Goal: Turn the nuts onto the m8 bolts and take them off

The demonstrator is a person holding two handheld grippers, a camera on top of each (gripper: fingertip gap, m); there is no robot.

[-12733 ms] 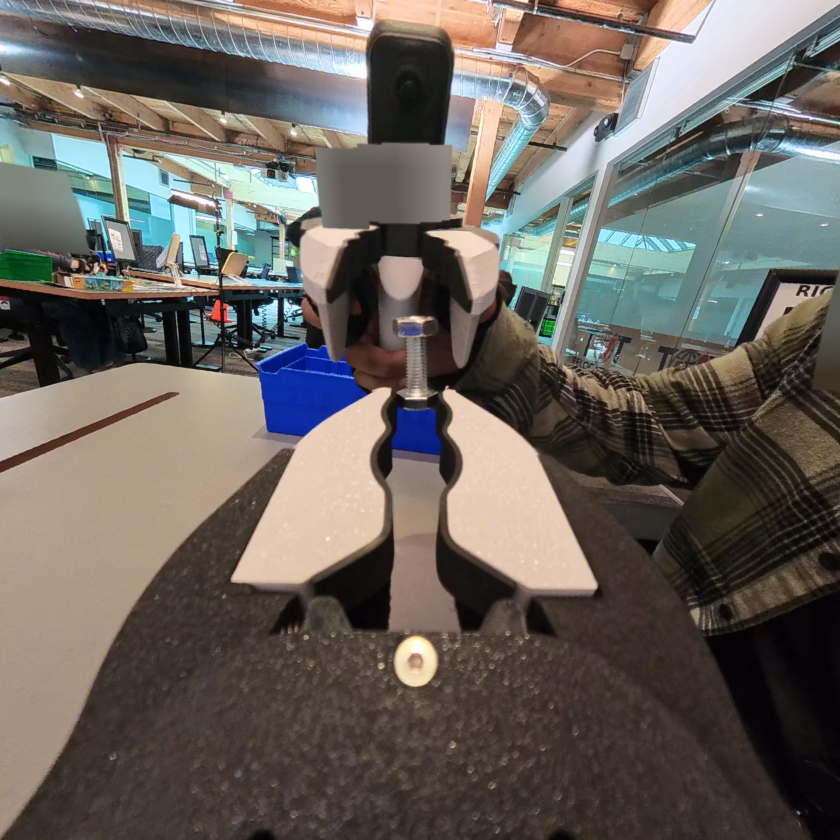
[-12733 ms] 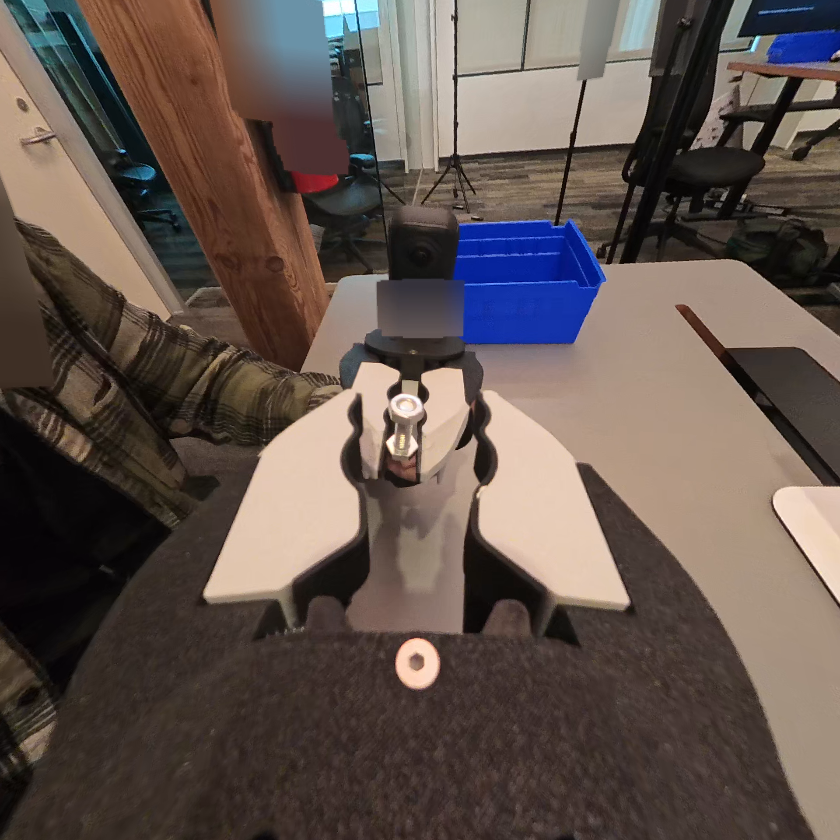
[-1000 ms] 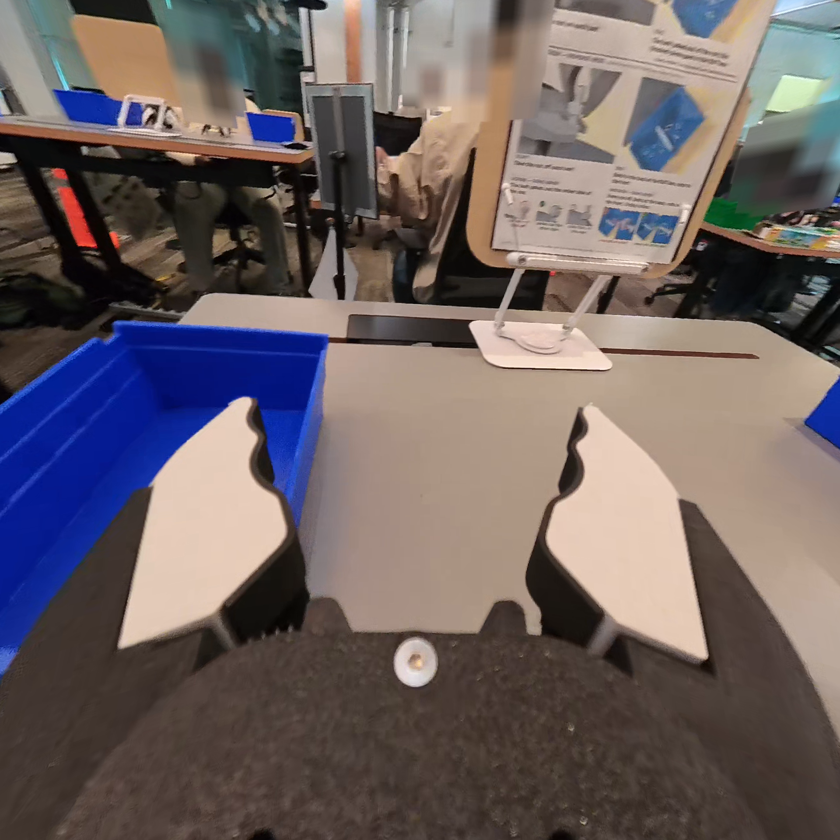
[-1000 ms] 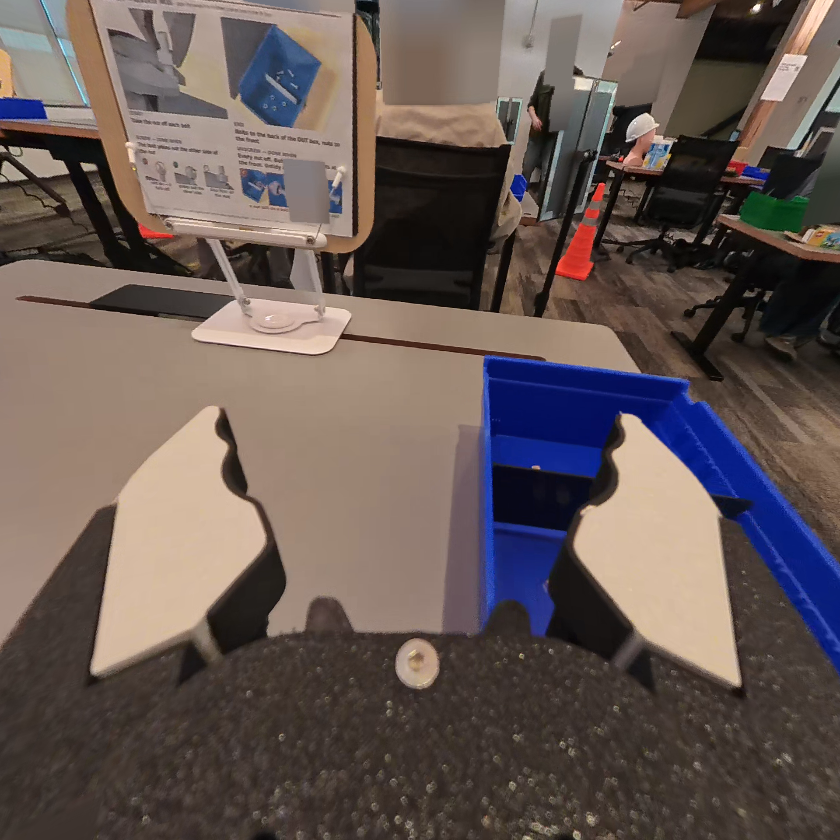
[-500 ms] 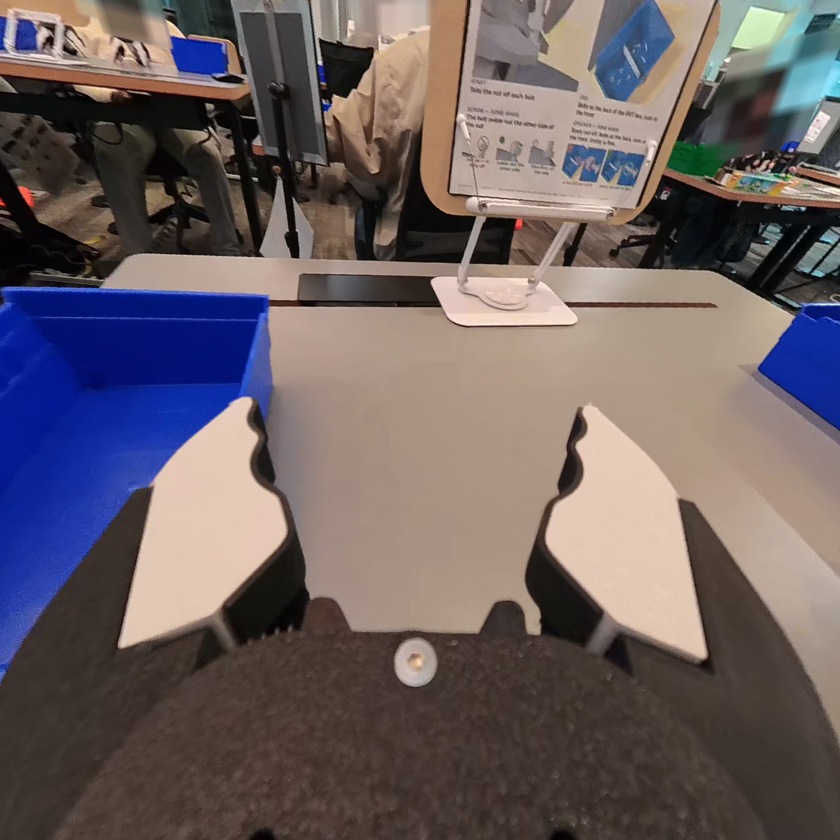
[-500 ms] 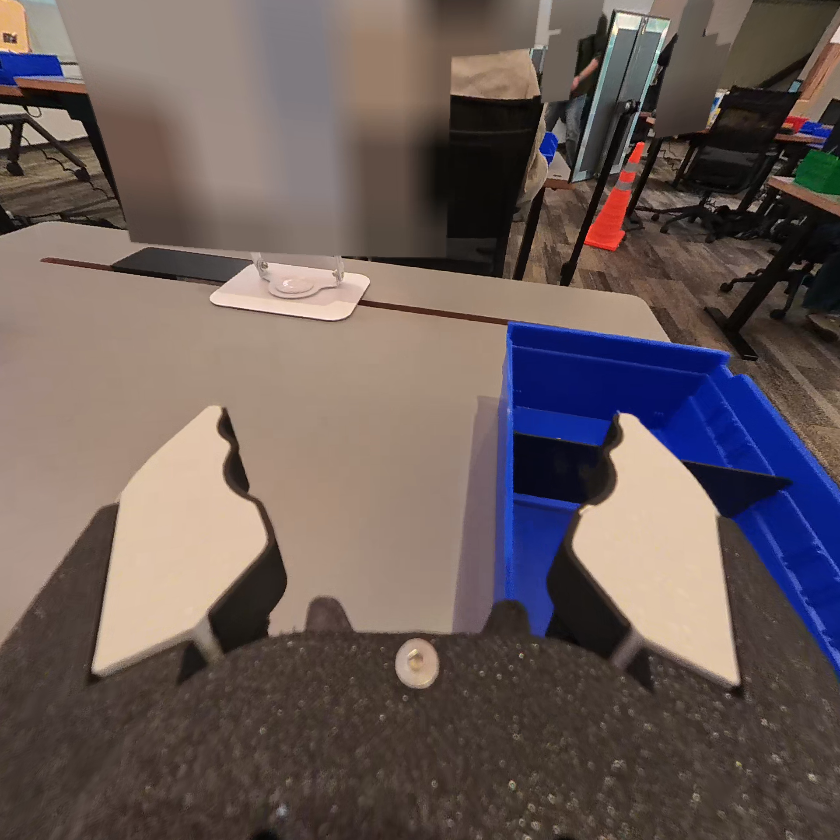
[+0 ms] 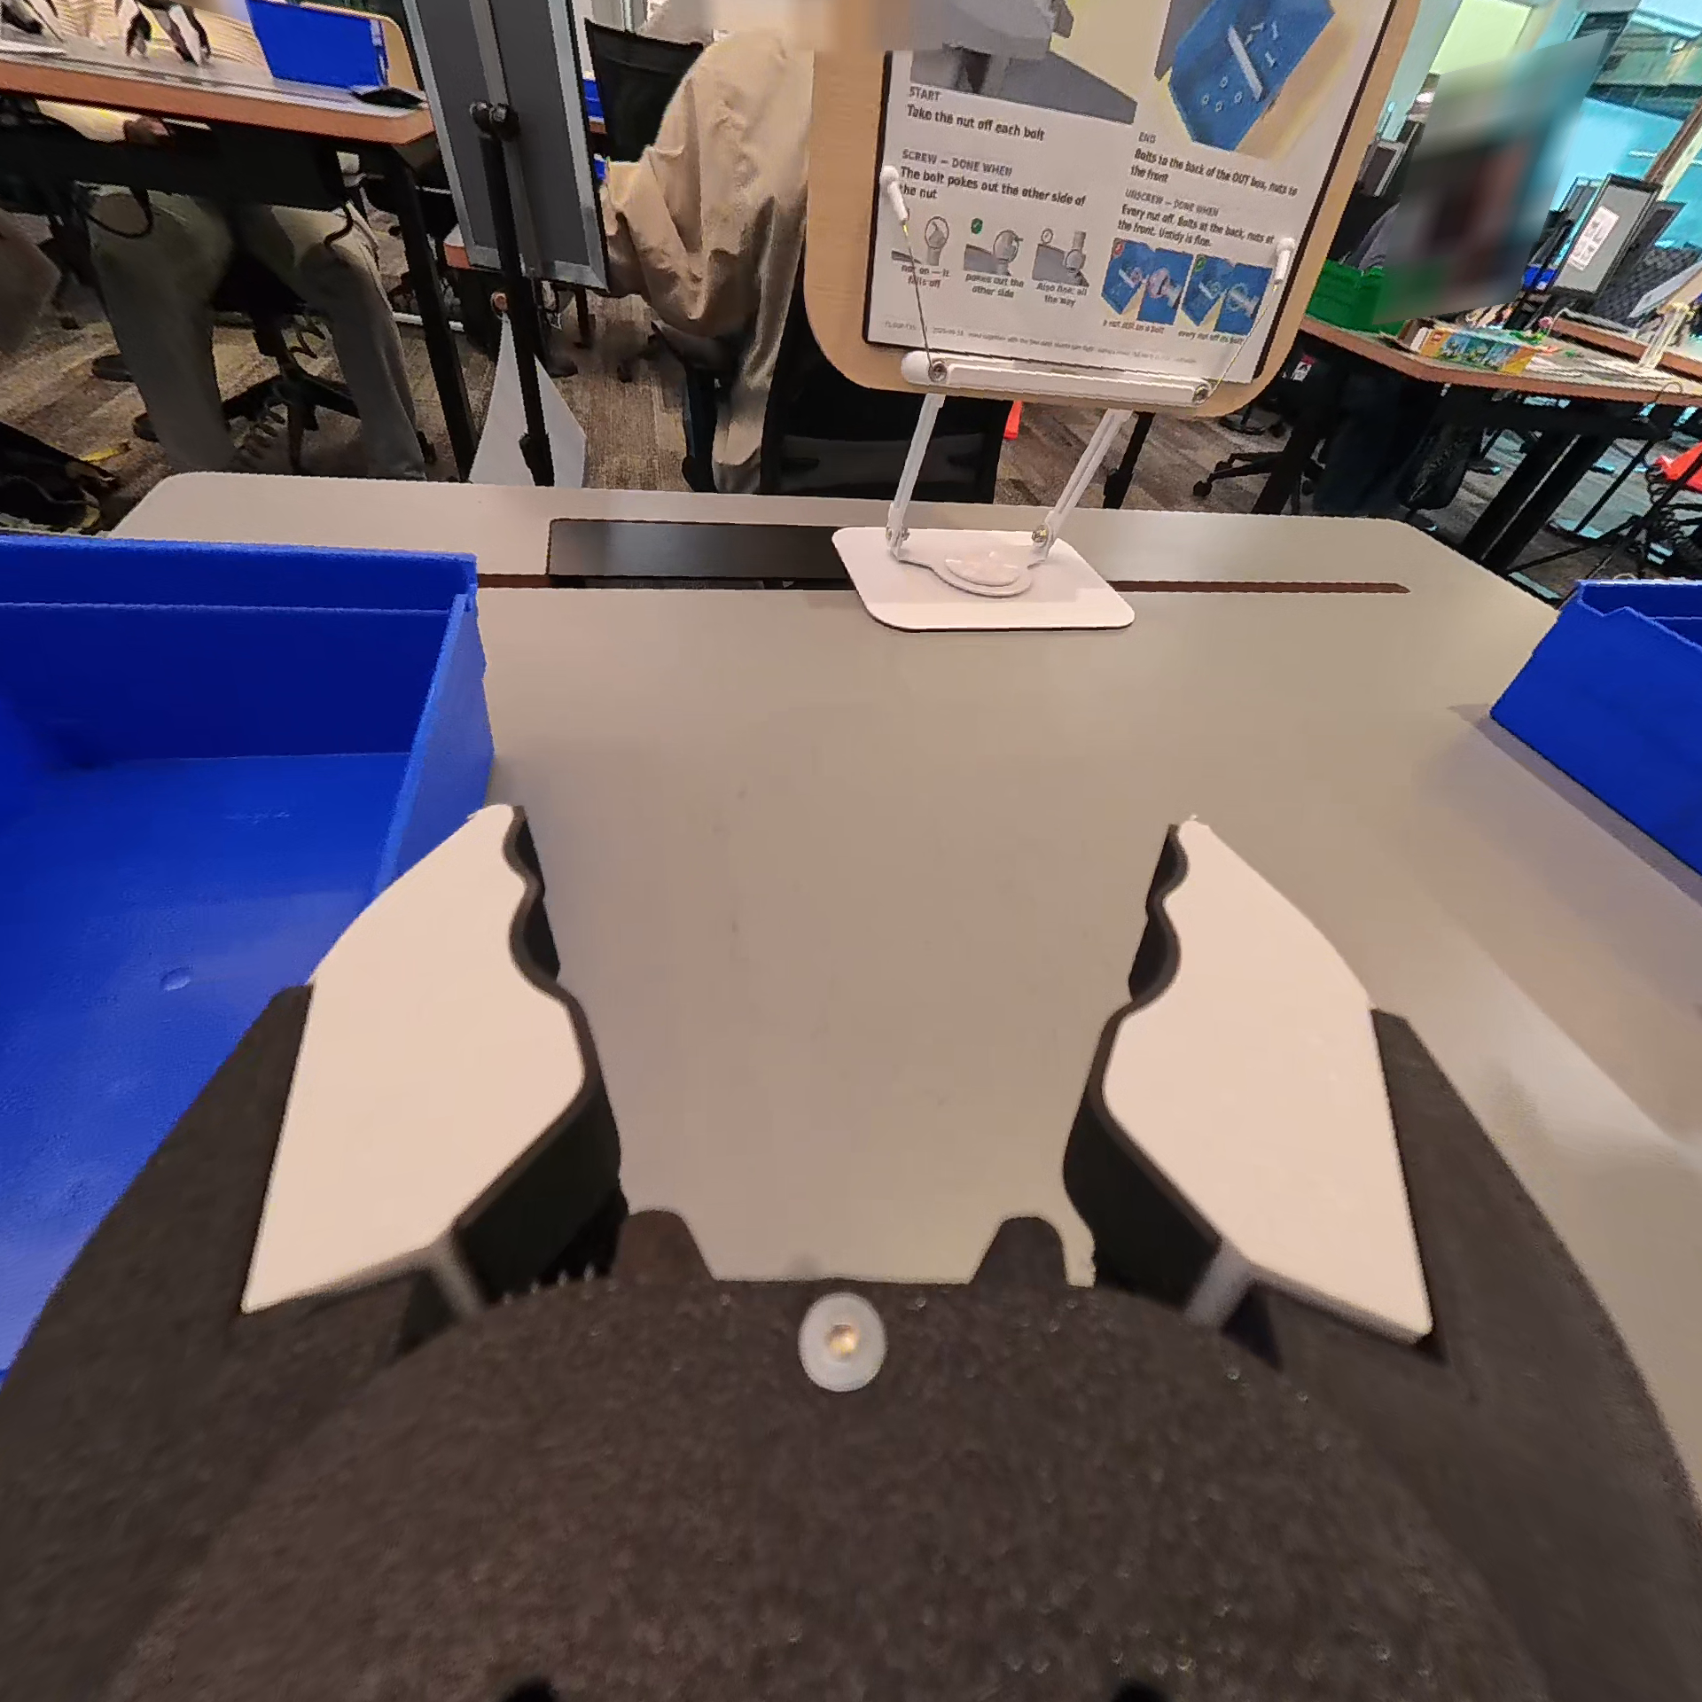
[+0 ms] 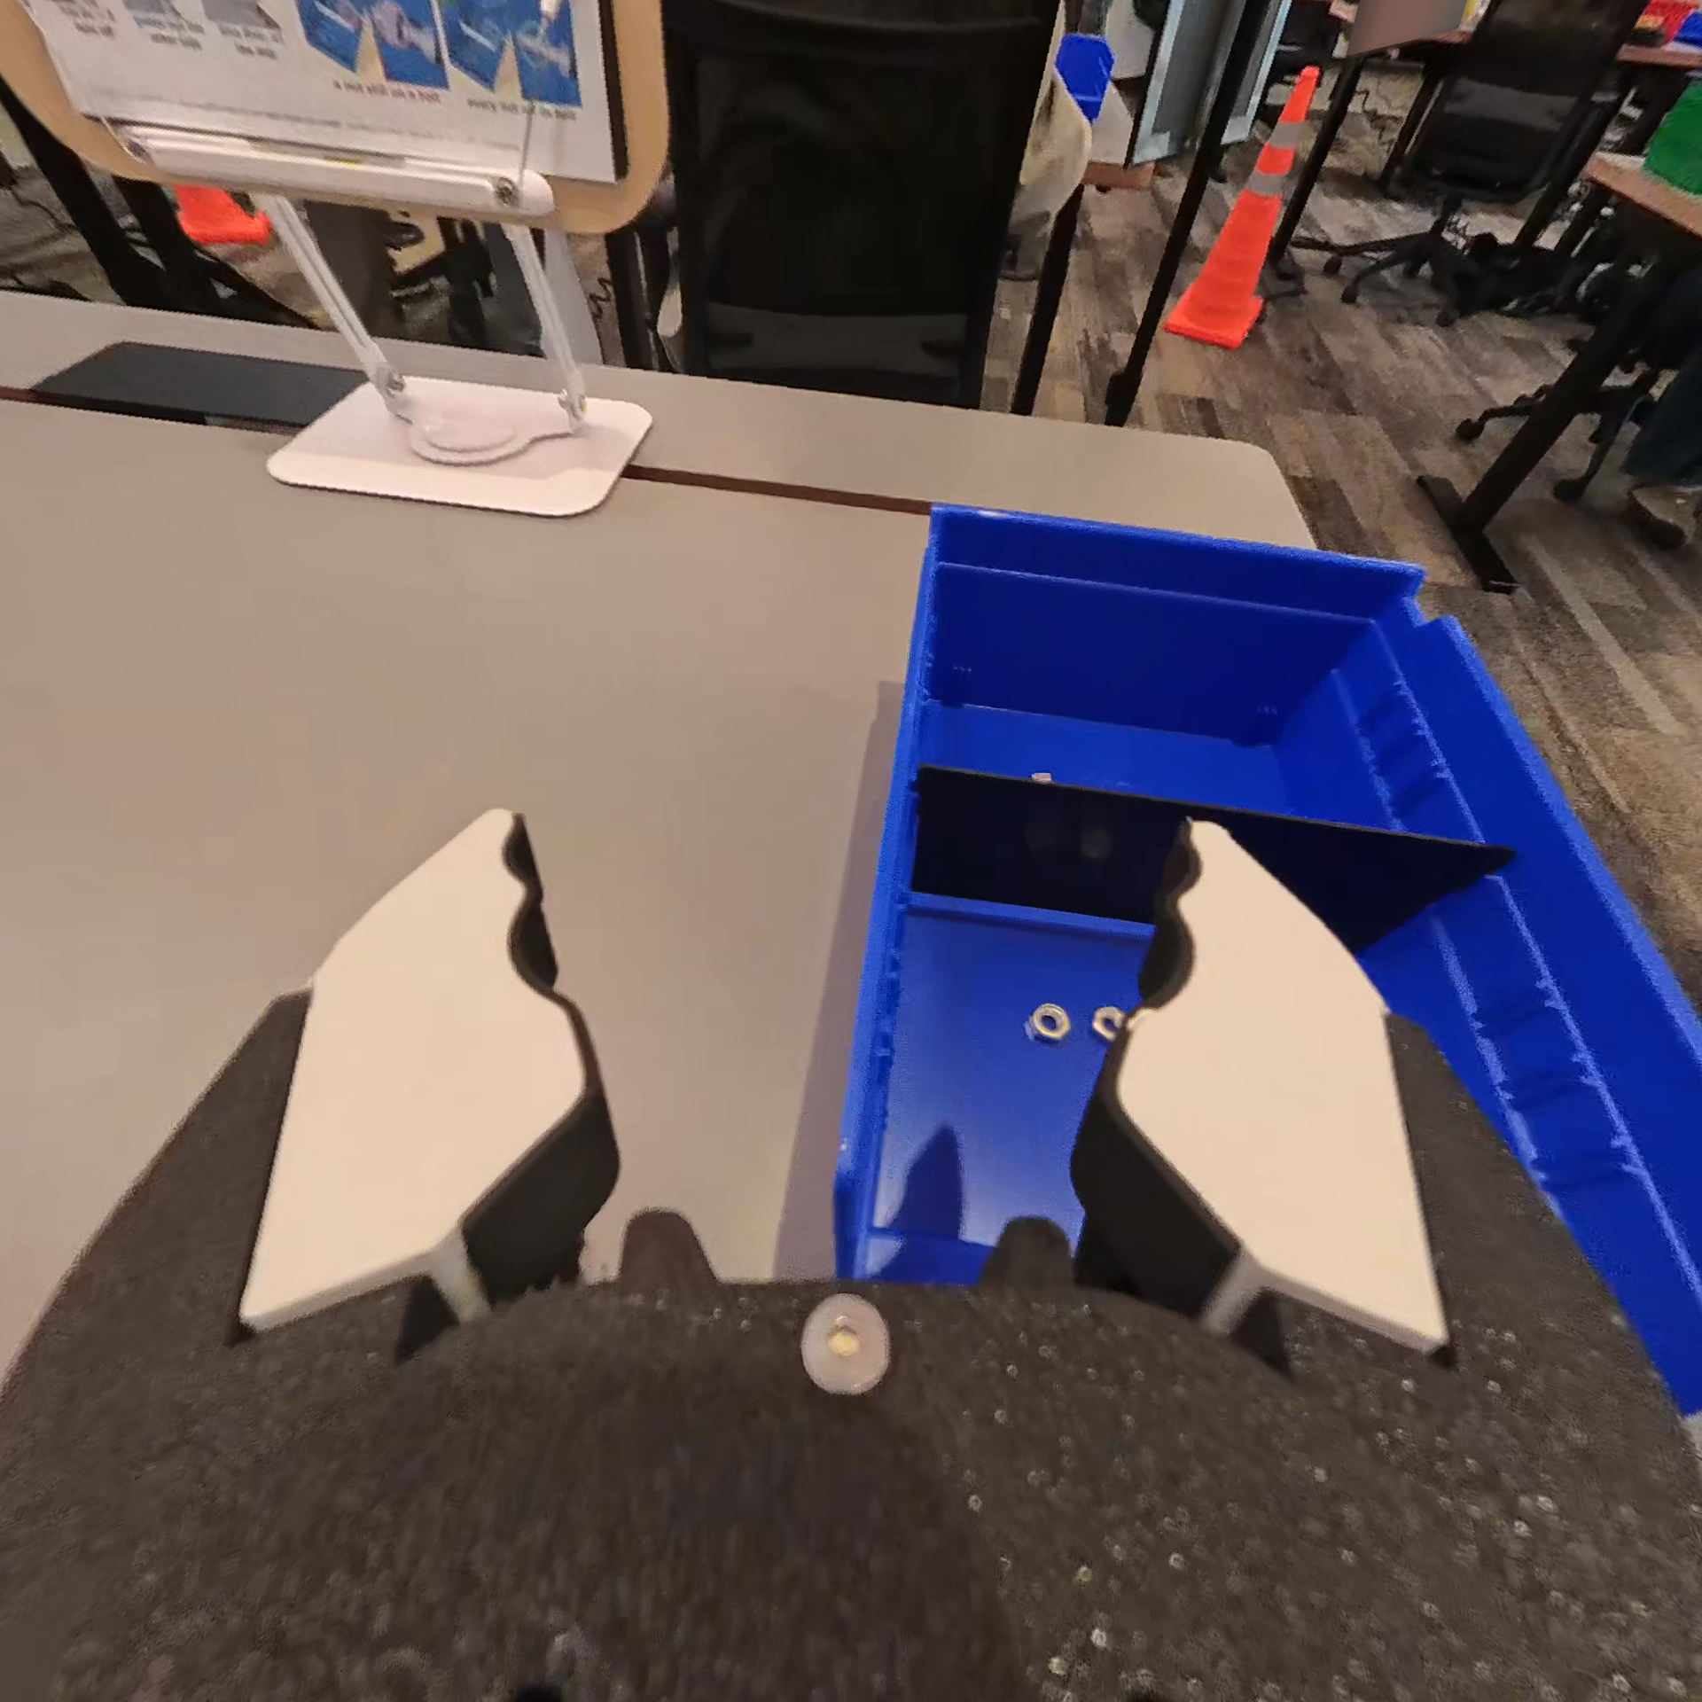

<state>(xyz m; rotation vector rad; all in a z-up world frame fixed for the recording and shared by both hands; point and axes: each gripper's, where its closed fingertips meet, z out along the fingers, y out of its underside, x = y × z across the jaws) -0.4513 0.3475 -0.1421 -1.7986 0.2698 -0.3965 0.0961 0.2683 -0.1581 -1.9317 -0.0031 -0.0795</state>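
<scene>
My left gripper (image 7: 847,820) is open and empty above the grey table (image 7: 829,783), with a blue bin (image 7: 184,829) at its left that shows no parts inside. My right gripper (image 8: 847,820) is open and empty, its right finger (image 8: 1262,1059) over the front of a second blue bin (image 8: 1520,921). That bin has a black divider (image 8: 1059,843). Two silver nuts (image 8: 1050,1022) lie on the floor of its near compartment. A small bit of metal (image 8: 1043,778) peeks above the divider from the far compartment. No bolt shows whole.
An instruction board on a white stand (image 7: 985,580) stands at the table's far middle, beside a black panel (image 7: 691,548). The second bin's corner shows at the right in the left wrist view (image 7: 1612,718). A seated person (image 7: 737,230), desks, chairs and an orange cone (image 8: 1234,239) lie beyond.
Both grippers are open with nothing in them throughout. The right view has tipped down over its bin, so the nuts now show, and its fingers have narrowed slightly. The left view has drifted a little right.
</scene>
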